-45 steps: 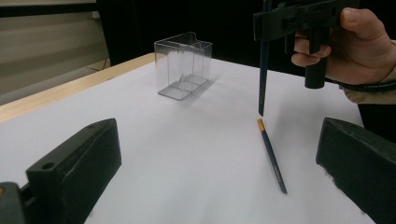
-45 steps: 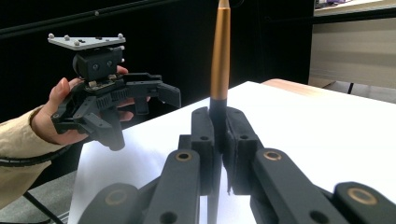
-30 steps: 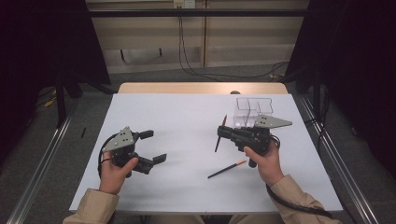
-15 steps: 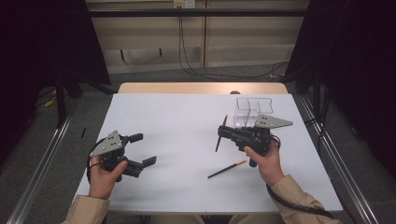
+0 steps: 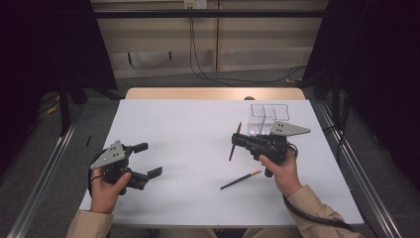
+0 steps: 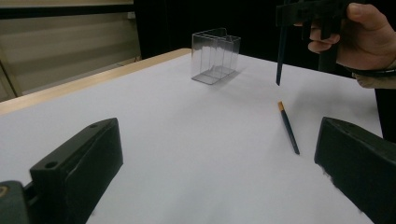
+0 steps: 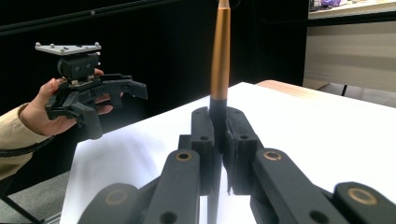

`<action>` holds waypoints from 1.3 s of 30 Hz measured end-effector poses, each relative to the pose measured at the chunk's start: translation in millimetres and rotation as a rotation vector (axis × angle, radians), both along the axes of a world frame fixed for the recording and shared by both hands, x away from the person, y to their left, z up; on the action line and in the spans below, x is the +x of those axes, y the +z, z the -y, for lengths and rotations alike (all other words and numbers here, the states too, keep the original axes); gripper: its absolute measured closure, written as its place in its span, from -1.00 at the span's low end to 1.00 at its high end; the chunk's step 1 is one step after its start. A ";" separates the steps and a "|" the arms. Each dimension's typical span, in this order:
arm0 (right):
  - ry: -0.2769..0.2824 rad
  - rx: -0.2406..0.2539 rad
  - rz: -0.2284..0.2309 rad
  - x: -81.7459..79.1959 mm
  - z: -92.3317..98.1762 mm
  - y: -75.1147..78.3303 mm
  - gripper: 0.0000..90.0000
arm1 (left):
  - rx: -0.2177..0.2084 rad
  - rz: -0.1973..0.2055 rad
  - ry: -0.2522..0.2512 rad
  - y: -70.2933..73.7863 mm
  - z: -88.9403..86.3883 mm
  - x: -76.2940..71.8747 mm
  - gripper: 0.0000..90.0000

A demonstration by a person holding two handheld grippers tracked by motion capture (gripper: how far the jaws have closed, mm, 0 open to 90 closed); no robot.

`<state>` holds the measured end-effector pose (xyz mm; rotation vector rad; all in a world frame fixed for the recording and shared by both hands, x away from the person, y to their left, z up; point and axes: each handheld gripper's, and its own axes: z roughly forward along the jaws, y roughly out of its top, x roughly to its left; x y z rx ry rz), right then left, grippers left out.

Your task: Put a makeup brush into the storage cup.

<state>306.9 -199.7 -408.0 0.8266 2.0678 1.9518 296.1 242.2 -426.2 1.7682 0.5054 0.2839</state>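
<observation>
Since the earlier frame the left gripper (image 5: 147,160) has been drawn toward the lower left of the high view; its jaws are spread wide and nothing is held. The right gripper (image 5: 236,141) is clamped on a slim pencil (image 5: 235,143), held upright across its jaws right of centre. A second pencil (image 5: 241,179), dark with an orange end, lies flat on the white table (image 5: 188,129) just below it. A clear, boxy plastic container (image 5: 262,117) stands above.

Soft overhead light falls evenly on the white bench (image 5: 198,148), with faint shadows; the surroundings sink into darkness. The nearest jaws blur in both gripper views, slightly grainy.
</observation>
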 end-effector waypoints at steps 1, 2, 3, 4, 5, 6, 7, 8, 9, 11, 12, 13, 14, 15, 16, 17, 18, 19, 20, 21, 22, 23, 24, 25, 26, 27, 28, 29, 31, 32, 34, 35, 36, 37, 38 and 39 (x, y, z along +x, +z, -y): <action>-0.003 0.000 -0.001 0.5 0.6 0.1 0.86 | -0.003 -0.001 -0.001 -0.2 0.1 -0.1 -0.98; -0.006 -0.002 0.000 1.1 1.3 0.4 0.86 | -0.003 -0.002 -0.001 -0.3 0.1 -0.4 -0.98; -0.008 -0.003 0.002 1.9 2.0 0.6 0.86 | -0.001 -0.003 0.000 -0.3 -0.1 -0.6 -0.98; -0.009 -0.004 0.000 2.6 2.9 0.9 0.86 | -0.003 -0.003 0.002 -0.2 -0.3 -0.9 -0.98; -0.011 -0.006 0.000 3.4 3.8 1.2 0.86 | -0.007 -0.002 -0.003 -0.3 -0.5 -0.9 -0.98; -0.015 -0.010 0.001 4.5 4.7 1.7 0.86 | 0.000 0.001 0.002 0.1 -1.1 -1.1 -0.97; -0.018 -0.014 0.001 5.5 5.7 2.1 0.86 | 0.001 0.002 0.003 0.3 -1.5 -1.3 -0.97; -0.022 -0.019 0.003 6.6 6.8 2.7 0.86 | -0.001 0.002 0.002 0.3 -1.8 -1.5 -0.97; -0.026 -0.021 0.004 7.9 8.1 3.3 0.86 | 0.000 0.003 0.004 0.5 -2.2 -1.7 -0.97; -0.038 -0.027 0.007 10.7 11.5 4.6 0.86 | -0.005 0.006 0.004 0.9 -3.3 -1.8 -0.97; -0.045 -0.030 0.006 11.9 13.2 5.0 0.86 | -0.009 0.006 0.007 1.1 -3.8 -2.0 -0.97; -0.048 -0.028 0.003 13.3 15.0 5.3 0.86 | -0.007 0.005 0.005 1.3 -4.4 -2.0 -0.97; -0.054 -0.030 0.005 14.6 16.5 5.9 0.86 | -0.005 0.007 0.007 1.3 -4.6 -2.1 -0.97; -0.059 -0.035 0.004 15.6 18.2 6.8 0.86 | -0.005 0.007 0.006 1.1 -4.8 -2.1 -0.97; -0.062 -0.034 0.007 16.5 19.2 7.5 0.86 | -0.009 0.000 0.002 0.7 -4.8 -2.1 -0.97; -0.067 -0.037 0.013 18.0 20.9 9.0 0.86 | -0.009 0.001 0.005 0.4 -4.3 -2.3 -0.97; -0.071 -0.043 0.018 18.9 22.1 10.6 0.86 | -0.006 0.000 0.002 0.5 -4.4 -2.1 -0.97; -0.076 -0.049 0.025 20.4 23.7 12.5 0.86 | -0.008 -0.001 0.002 0.5 -4.4 -2.1 -0.97; -0.079 -0.054 0.025 20.7 24.5 13.5 0.86 | -0.006 0.000 0.002 0.4 -4.5 -1.9 -0.97; -0.084 -0.055 0.030 22.4 26.2 15.5 0.86 | -0.006 -0.001 0.001 0.4 -4.5 -1.9 -0.97; -0.088 -0.056 0.032 23.5 27.3 16.6 0.85 | -0.008 -0.002 0.002 0.2 -4.5 -1.9 -0.97; -0.093 -0.055 0.036 25.2 28.8 18.0 0.85 | -0.007 -0.002 0.000 0.0 -4.4 -1.7 -0.97; -0.098 -0.054 0.035 27.0 30.5 19.4 0.86 | -0.004 0.002 -0.002 -0.1 -4.3 -1.5 -0.97; -0.104 -0.058 0.038 28.9 32.1 20.8 0.86 | -0.004 -0.001 -0.003 -0.3 -3.9 -1.6 -0.97; -0.111 -0.062 0.043 30.7 33.6 22.1 0.86 | -0.004 -0.002 -0.004 -0.4 -3.6 -1.6 -0.97; -0.119 -0.064 0.045 32.7 35.6 23.8 0.86 | -0.005 -0.002 -0.006 -0.4 -3.4 -1.6 -0.97; -0.125 -0.065 0.048 34.4 37.0 25.1 0.86 | -0.007 -0.004 -0.004 -0.5 -3.2 -1.6 -0.97; -0.129 -0.067 0.051 35.7 38.0 26.2 0.86 | -0.015 -0.007 -0.004 -0.6 -2.7 -1.8 -0.97; -0.138 -0.067 0.055 39.5 41.3 29.3 0.86 | -0.011 -0.004 -0.005 -0.5 -2.9 -1.7 -0.97; -0.145 -0.066 0.057 41.2 42.8 31.0 0.86 | -0.012 -0.004 -0.005 -0.5 -2.9 -1.8 -0.97; -0.155 -0.070 0.062 44.3 45.6 34.7 0.86 | -0.013 -0.007 -0.006 -0.6 -2.5 -2.0 -0.97; -0.160 -0.073 0.068 45.7 46.9 36.5 0.86 | -0.015 -0.008 -0.007 -0.8 -2.4 -2.0 -0.97; -0.163 -0.076 0.071 47.0 48.0 38.8 0.85 | -0.014 -0.008 -0.007 -0.8 -2.4 -2.0 -0.97; -0.167 -0.078 0.075 47.9 48.7 40.1 0.86 | -0.014 -0.005 -0.003 -1.0 -2.0 -2.1 -0.97; -0.169 -0.077 0.074 48.7 49.6 41.9 0.86 | -0.015 -0.005 -0.002 -1.0 -2.0 -2.1 -0.97; -0.171 -0.079 0.079 49.7 50.3 43.3 0.85 | -0.016 -0.007 -0.001 -1.1 -1.9 -2.1 -0.97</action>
